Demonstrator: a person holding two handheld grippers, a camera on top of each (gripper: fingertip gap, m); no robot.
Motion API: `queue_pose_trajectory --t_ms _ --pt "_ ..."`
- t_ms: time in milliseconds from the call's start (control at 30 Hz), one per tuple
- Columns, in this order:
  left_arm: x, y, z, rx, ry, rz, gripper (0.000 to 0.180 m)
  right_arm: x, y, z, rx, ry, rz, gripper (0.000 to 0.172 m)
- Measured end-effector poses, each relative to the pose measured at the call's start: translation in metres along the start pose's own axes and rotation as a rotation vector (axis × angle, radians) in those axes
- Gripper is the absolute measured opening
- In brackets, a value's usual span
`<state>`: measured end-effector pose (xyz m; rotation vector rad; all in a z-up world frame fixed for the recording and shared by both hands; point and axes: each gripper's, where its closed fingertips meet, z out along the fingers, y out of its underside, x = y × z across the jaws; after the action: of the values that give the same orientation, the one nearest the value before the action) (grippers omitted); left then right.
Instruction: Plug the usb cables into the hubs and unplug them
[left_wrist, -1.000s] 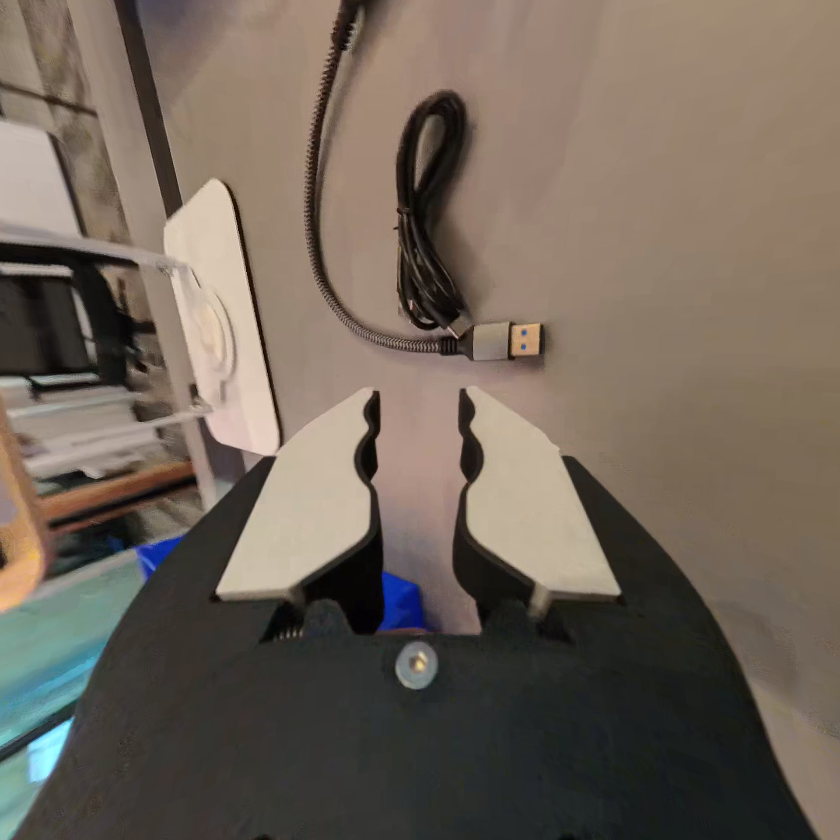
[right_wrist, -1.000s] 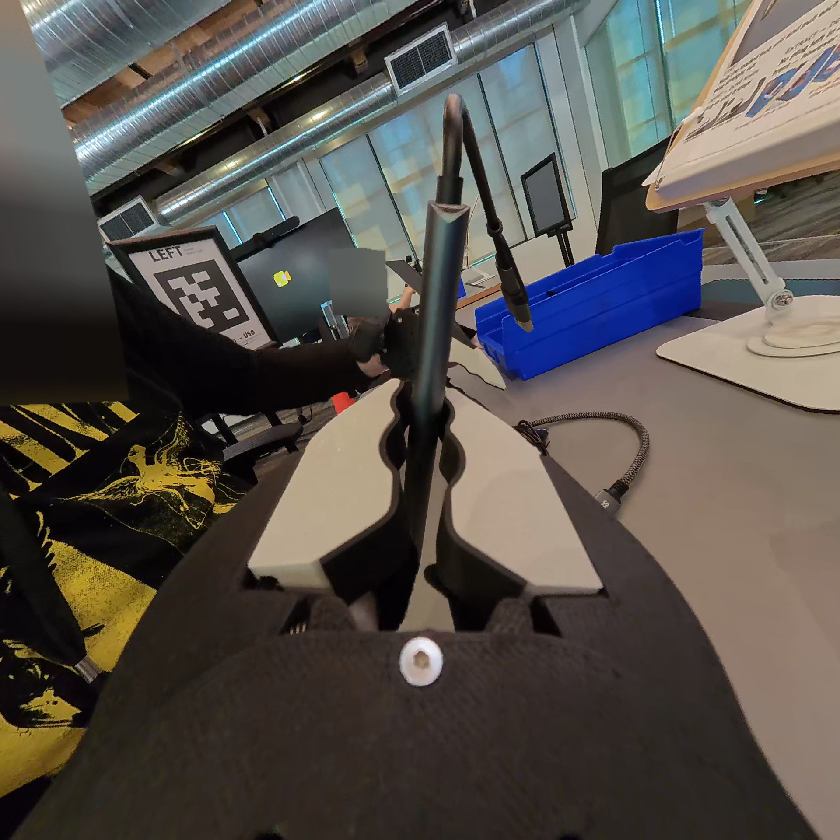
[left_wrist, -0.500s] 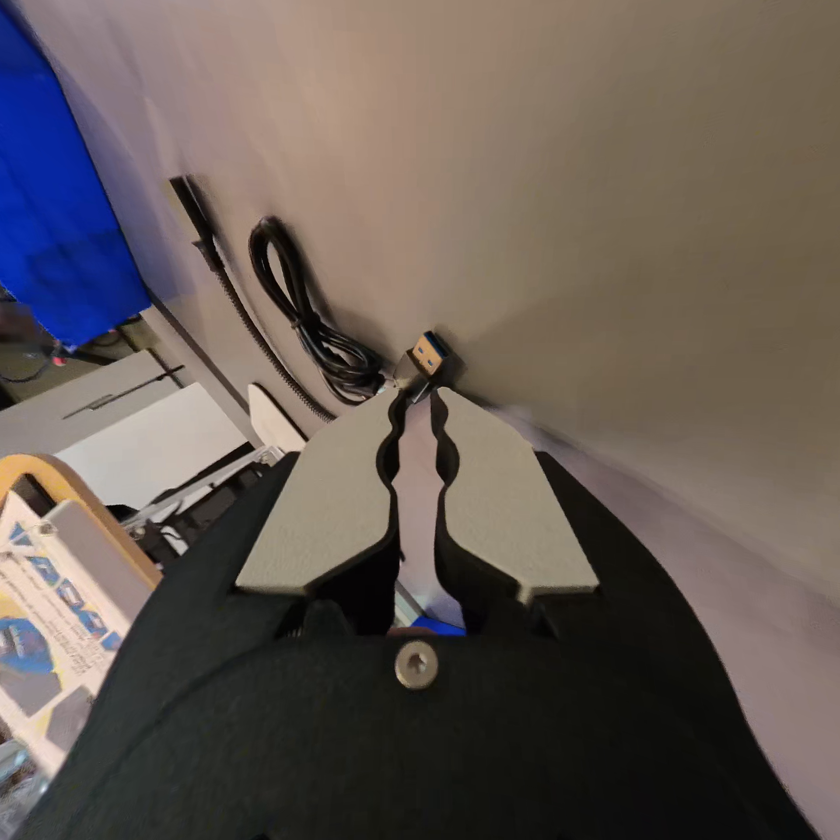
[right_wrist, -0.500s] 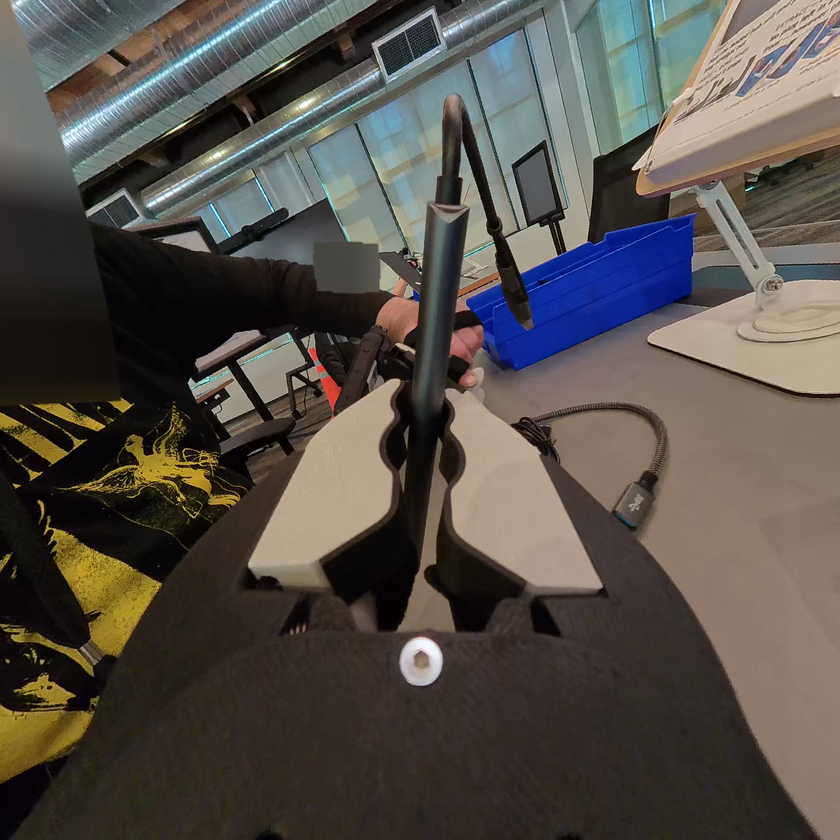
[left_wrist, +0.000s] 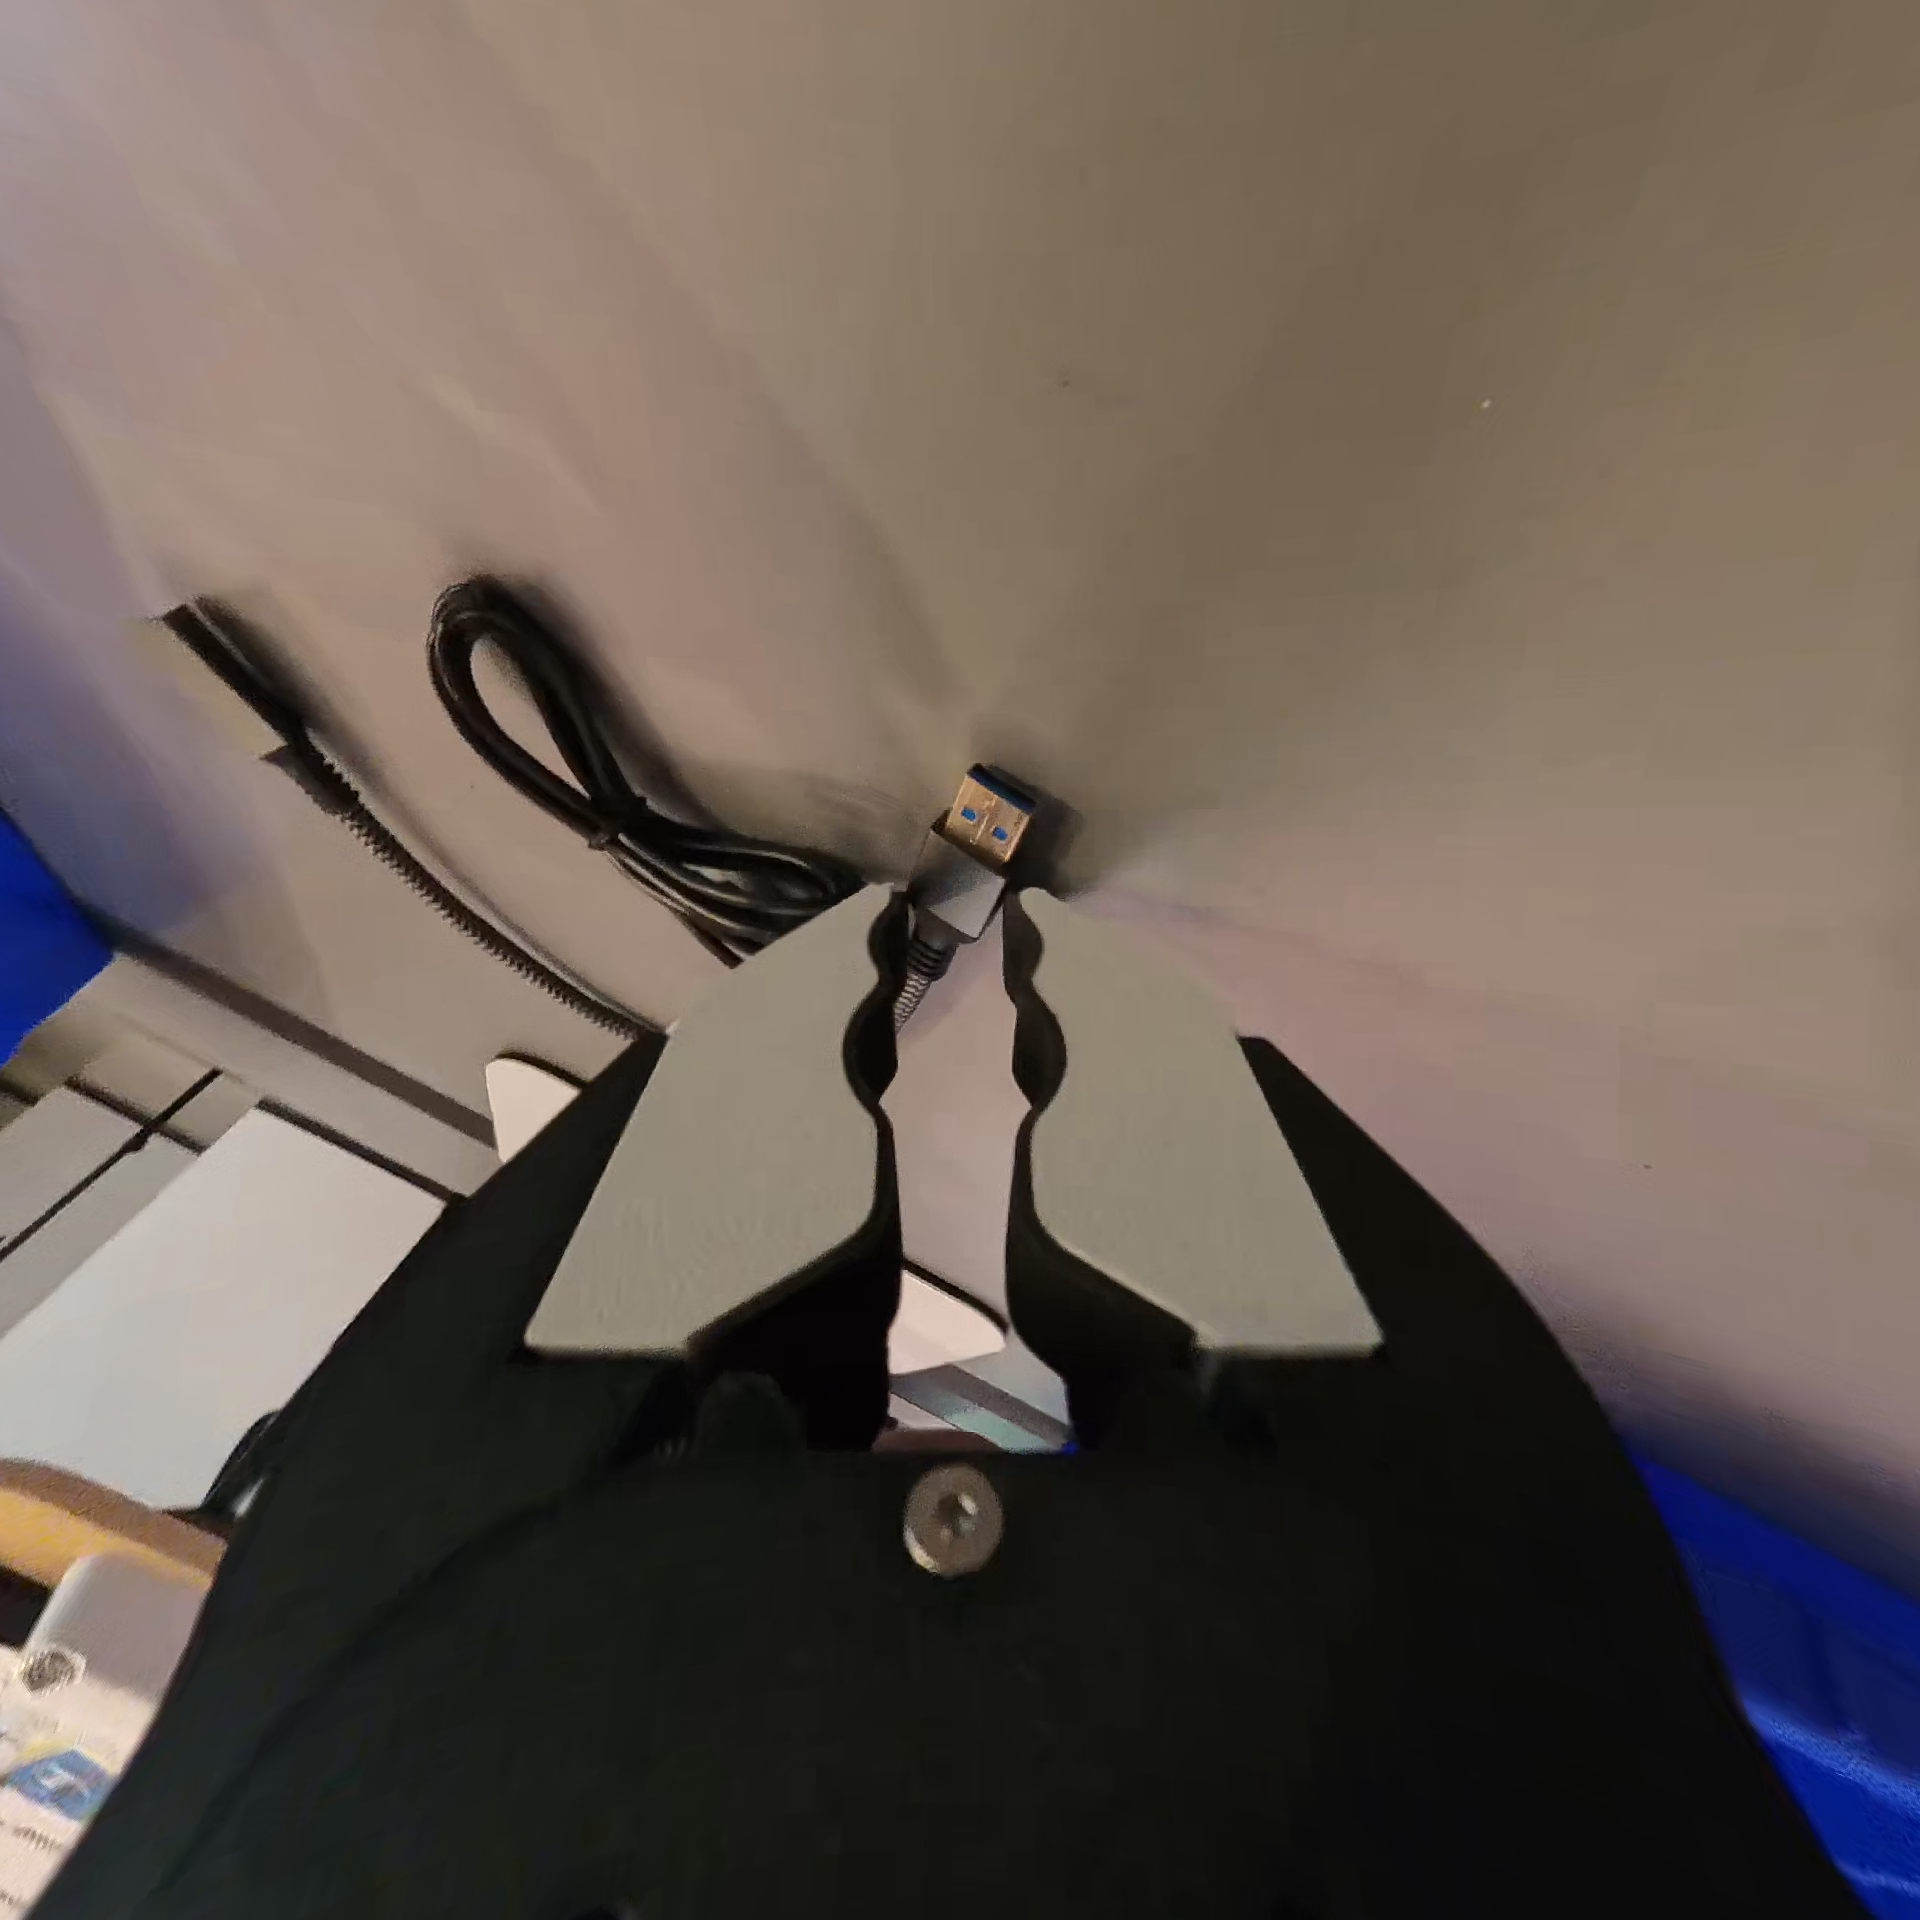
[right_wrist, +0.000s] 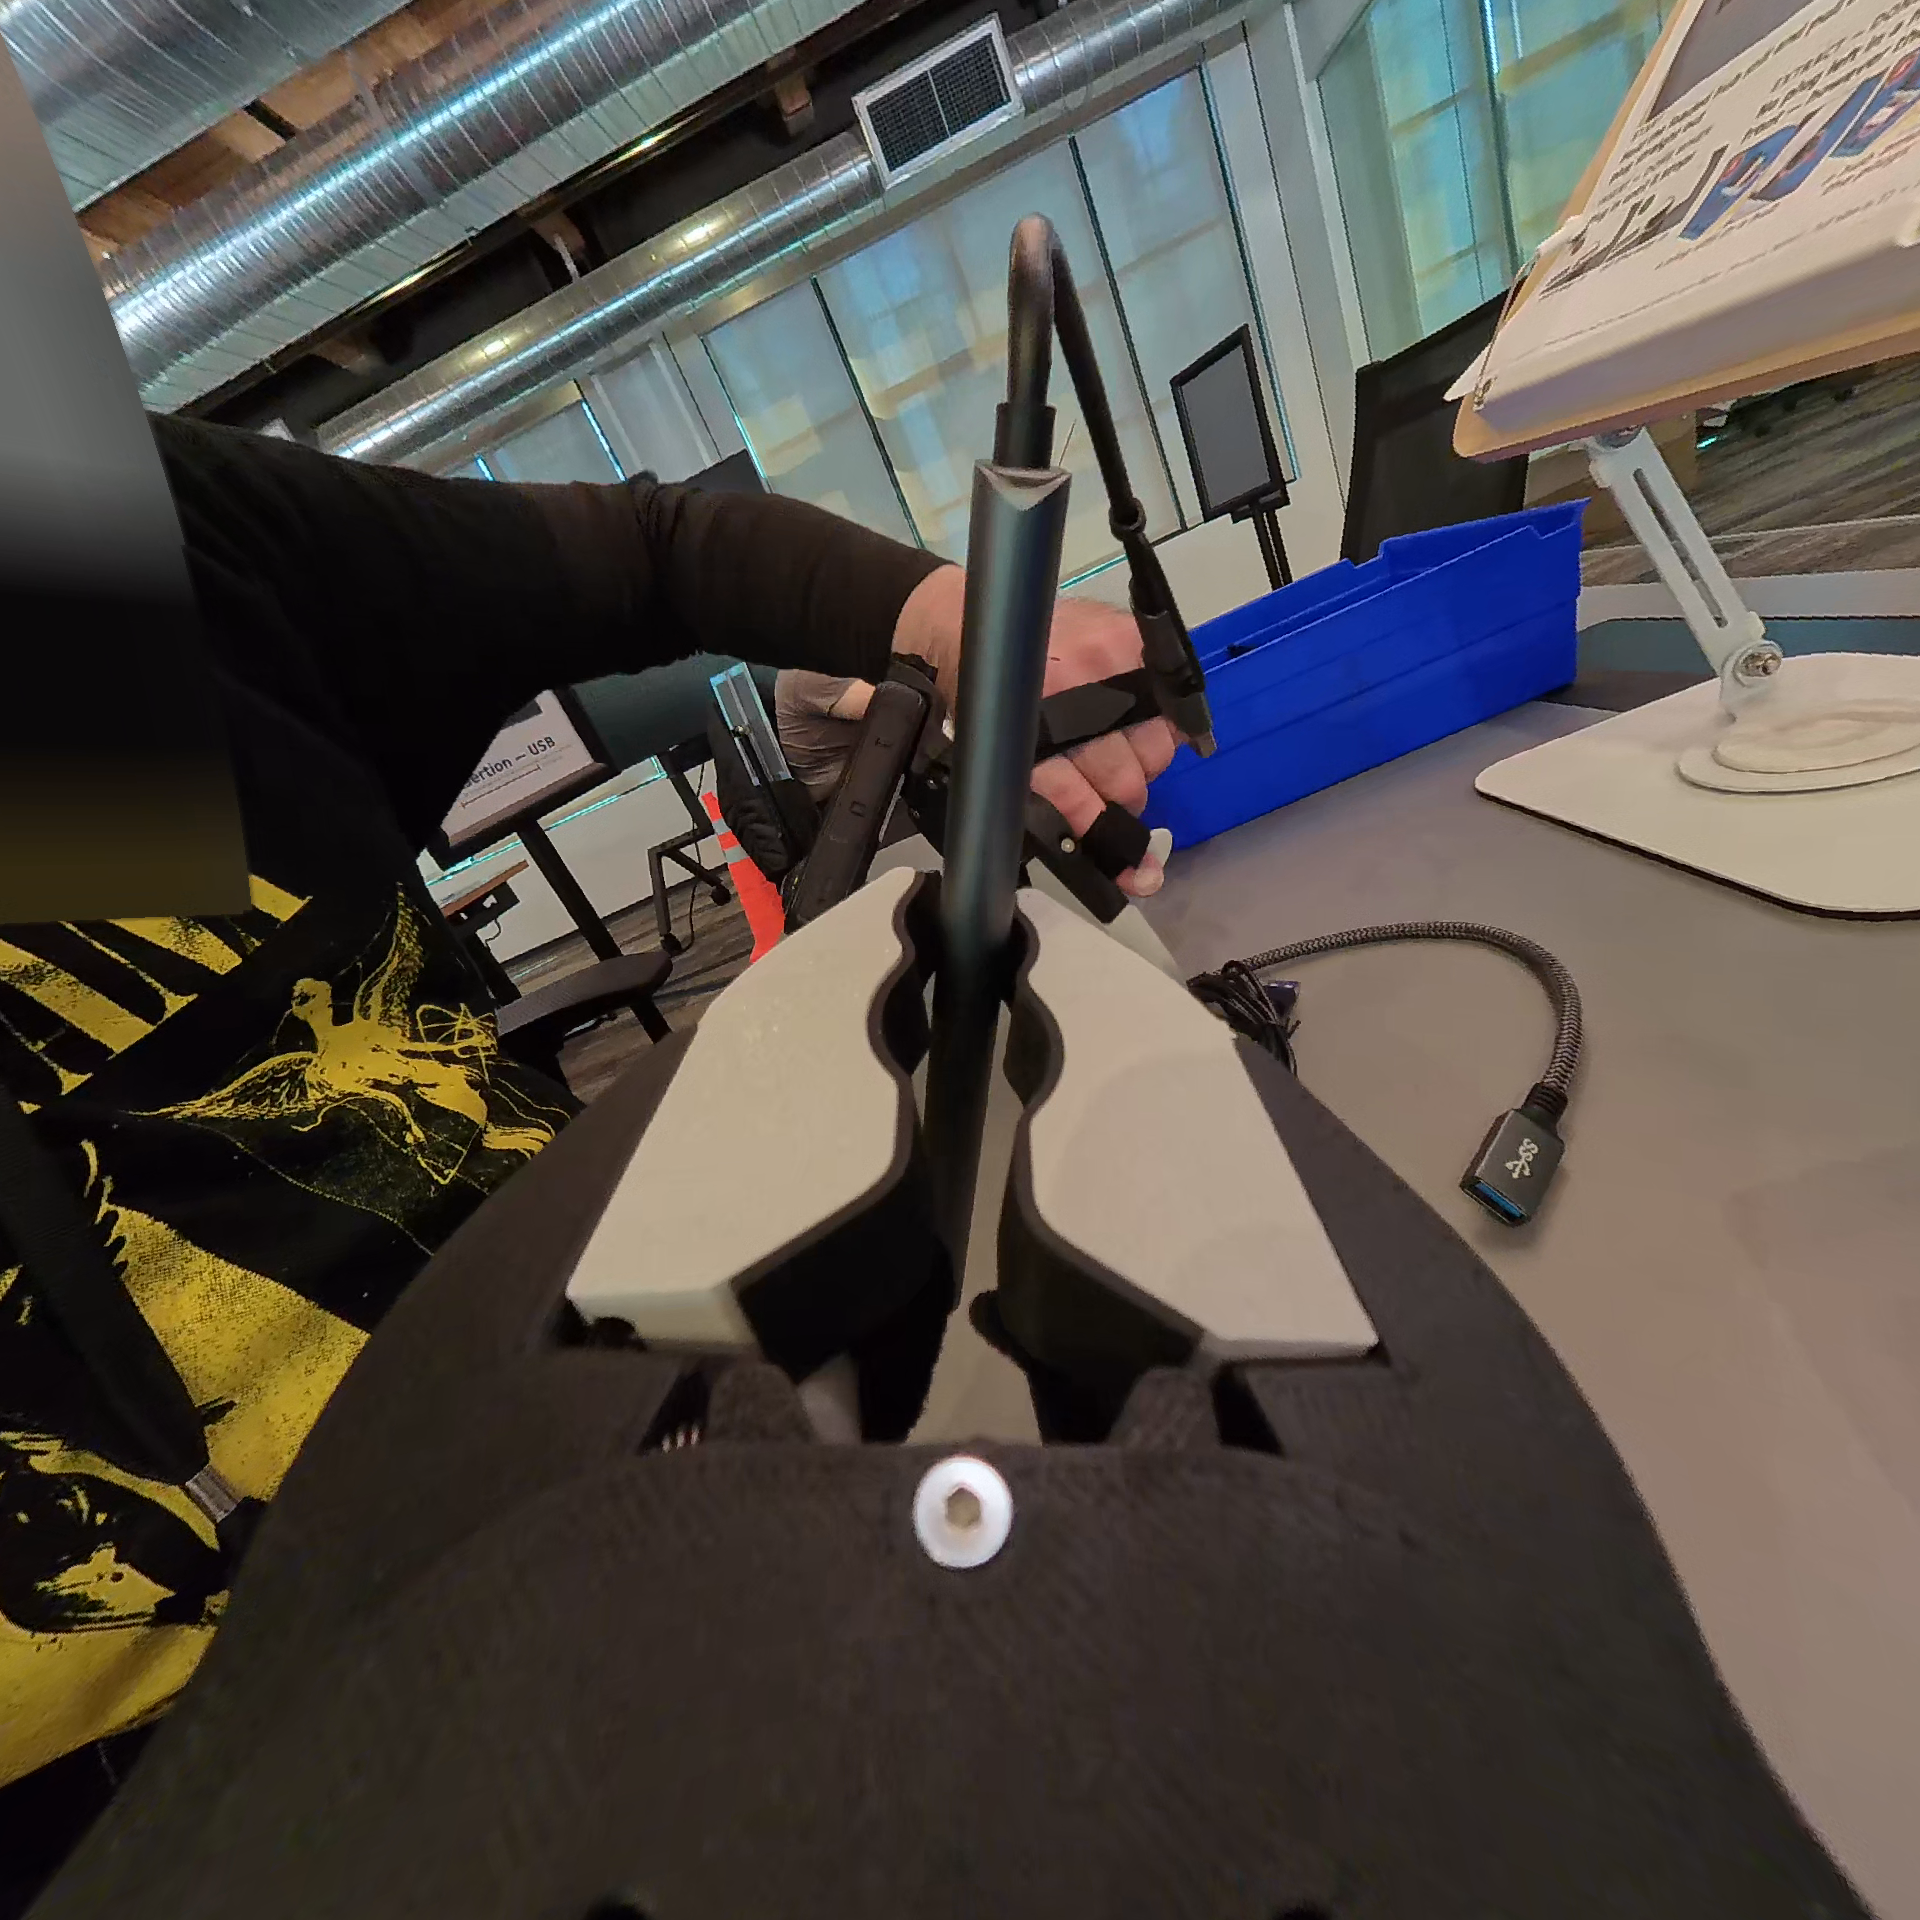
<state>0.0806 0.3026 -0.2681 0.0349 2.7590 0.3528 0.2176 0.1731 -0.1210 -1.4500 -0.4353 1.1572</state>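
Between the left gripper (left_wrist: 943, 902) jaws sits the braided cable's USB plug (left_wrist: 982, 844), gripped just above the grey counter (left_wrist: 1351, 520); right gripper (right_wrist: 971, 920) jaws clamp the upright dark hub (right_wrist: 1003, 727)

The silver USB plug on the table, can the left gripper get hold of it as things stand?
Probably yes: the plug already sits between the left gripper's fingertips, nothing blocking it, though a firm pinch isn't clear.

Your left wrist view is dim and warm-toned, with smeared motion blur on the black cable bundle (left_wrist: 623, 790) and the bench (left_wrist: 1351, 416); only the plug (left_wrist: 987, 821) looks fairly sharp, casting a soft shadow. Your right wrist view is bright and crisp, daylit through the windows (right_wrist: 935, 343), lines bowing at the edges.
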Motion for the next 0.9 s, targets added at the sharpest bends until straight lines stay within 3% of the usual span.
queue_pose_trajectory --t_ms 367,500,667,900 --pt "0.001 -0.003 0.003 -0.015 0.287 -0.011 0.017 -0.004 -0.001 0.002 0.000 -0.011 -0.006 0.012" --pt "0.000 -0.004 0.003 0.022 0.320 -0.065 0.016 -0.006 0.000 0.004 -0.004 -0.017 -0.007 0.011" --pt "-0.006 -0.012 0.002 0.064 0.225 -0.225 0.016 -0.006 -0.002 0.002 0.002 -0.017 -0.011 0.011" --pt "0.002 -0.033 -0.010 0.104 0.225 -0.589 0.016 -0.008 0.000 0.004 -0.001 -0.031 -0.015 0.011"
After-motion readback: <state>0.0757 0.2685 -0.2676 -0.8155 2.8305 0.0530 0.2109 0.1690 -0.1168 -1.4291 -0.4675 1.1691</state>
